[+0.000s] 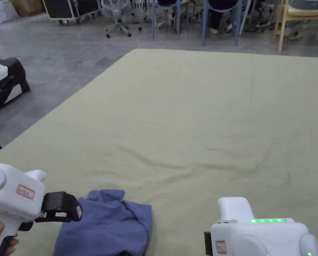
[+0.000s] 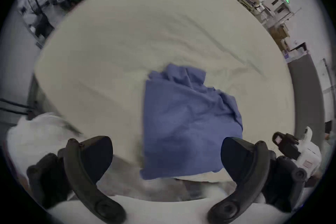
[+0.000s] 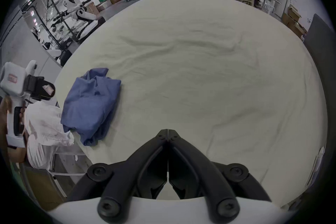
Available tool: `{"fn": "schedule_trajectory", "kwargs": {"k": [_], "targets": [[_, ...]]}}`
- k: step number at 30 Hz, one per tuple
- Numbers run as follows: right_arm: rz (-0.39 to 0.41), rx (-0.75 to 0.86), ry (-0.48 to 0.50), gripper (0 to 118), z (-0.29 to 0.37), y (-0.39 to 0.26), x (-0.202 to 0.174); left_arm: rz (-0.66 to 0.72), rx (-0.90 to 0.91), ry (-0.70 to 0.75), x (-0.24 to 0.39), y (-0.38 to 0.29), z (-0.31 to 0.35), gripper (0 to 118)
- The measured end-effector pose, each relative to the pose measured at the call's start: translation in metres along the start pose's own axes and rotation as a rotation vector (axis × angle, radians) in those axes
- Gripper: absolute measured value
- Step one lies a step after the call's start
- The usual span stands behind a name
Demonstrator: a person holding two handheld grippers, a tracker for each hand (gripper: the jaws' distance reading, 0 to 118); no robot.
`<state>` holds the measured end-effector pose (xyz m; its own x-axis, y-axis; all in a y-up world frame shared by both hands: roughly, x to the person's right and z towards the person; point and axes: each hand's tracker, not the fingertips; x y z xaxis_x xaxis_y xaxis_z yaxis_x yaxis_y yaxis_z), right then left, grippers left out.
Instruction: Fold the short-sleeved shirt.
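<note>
Shirt (image 2: 189,122) is a soft, light blue bundle, crumpled and partly folded over itself, lying at the near edge of the desk (image 1: 205,110). It should drape and slip, not hold shape, so pinch a hem or sleeve edge, not the bulk.

Left gripper (image 2: 166,151): fingers (image 2: 91,155) spread wide, nothing between them, shirt just ahead of the tips; held low over the desk's near edge.

Right gripper (image 3: 168,130): fingers pressed together, empty, over bare desk, with the shirt well off to their left.
</note>
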<state>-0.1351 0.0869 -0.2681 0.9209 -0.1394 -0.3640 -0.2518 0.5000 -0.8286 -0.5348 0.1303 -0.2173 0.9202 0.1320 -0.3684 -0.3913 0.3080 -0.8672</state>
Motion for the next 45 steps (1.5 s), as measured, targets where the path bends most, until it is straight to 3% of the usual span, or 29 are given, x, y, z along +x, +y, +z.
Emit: {"fn": "schedule_trajectory", "kwargs": {"k": [1, 2, 3, 4, 8, 15, 21, 24, 31, 35, 39, 45], "targets": [[-0.01, 0.016, 0.005, 2, 0.006, 0.0, 0.004, 0.02, 0.092, 0.042, 0.007, -0.006, 0.02, 116], [-0.016, 0.031, 0.014, 2, 0.014, 0.0, 0.004, 0.035, 0.2, 0.051, 0.017, -0.014, 0.039, 103], [-0.02, 0.046, 0.015, 2, 0.02, 0.0, 0.007, 0.02, 0.277, 0.028, 0.022, -0.019, 0.052, 68], [-0.031, 0.074, 0.009, 2, 0.029, -0.001, 0.011, -0.011, 0.36, -0.015, 0.037, -0.028, 0.07, 1], [-0.037, 0.192, -0.012, 2, 0.069, -0.005, 0.028, -0.128, 0.552, 0.005, 0.118, -0.066, 0.108, 0], [-0.098, 0.408, -0.089, 2, 0.16, -0.015, 0.079, -0.237, 0.735, -0.136, 0.243, -0.11, 0.146, 0], [-0.099, 0.609, -0.252, 2, 0.249, -0.029, 0.131, -0.42, 0.931, -0.098, 0.346, -0.146, 0.191, 0], [-0.119, 0.74, -0.366, 2, 0.294, -0.037, 0.157, -0.43, 1.007, -0.107, 0.387, -0.156, 0.211, 0], [-0.109, 1.009, -0.542, 2, 0.358, -0.065, 0.195, -0.322, 1.306, -0.303, 0.416, -0.18, 0.218, 0], [-0.126, 1.047, -0.638, 2, 0.352, -0.089, 0.213, -0.333, 1.23, -0.316, 0.417, -0.185, 0.192, 0], [-0.208, 1.043, -0.597, 2, 0.356, -0.1, 0.229, -0.309, 1.208, -0.319, 0.42, -0.193, 0.191, 0], [-0.161, 1.043, -0.63, 2, 0.356, -0.097, 0.225, -0.319, 1.27, -0.265, 0.423, -0.193, 0.208, 0]]}}
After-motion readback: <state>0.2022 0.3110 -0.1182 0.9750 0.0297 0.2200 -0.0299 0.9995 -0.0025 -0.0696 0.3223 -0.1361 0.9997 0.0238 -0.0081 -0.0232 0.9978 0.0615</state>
